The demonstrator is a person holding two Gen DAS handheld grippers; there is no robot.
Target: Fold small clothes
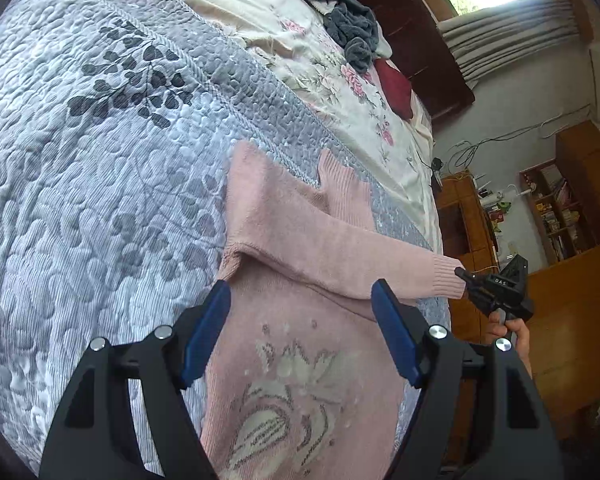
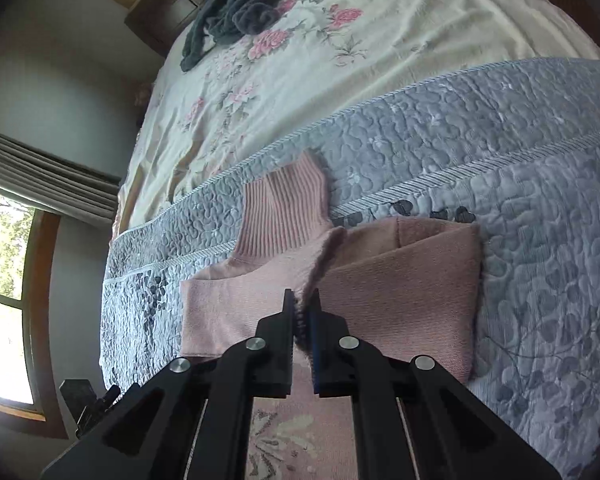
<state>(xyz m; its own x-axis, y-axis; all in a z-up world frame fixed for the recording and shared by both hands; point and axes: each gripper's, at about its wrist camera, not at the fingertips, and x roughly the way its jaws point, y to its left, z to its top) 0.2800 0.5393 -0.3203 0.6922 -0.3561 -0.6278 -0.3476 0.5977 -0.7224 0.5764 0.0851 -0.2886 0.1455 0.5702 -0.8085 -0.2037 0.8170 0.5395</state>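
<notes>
Looking down my left tool, I see its blue pads spread wide and holding nothing, hovering over the chest of the pink sweater. The sweater lies flat on the grey quilt, near the bed's side edge. My right tool is clenched on the cuff of the sleeve, which is drawn across the body; that tool sits out past the mattress edge. The ribbed collar points up the bed, just short of the quilt's corded border. Bare quilt lies open beside the sweater. Farther up, a grey towel rests crumpled on the floral sheet.
</notes>
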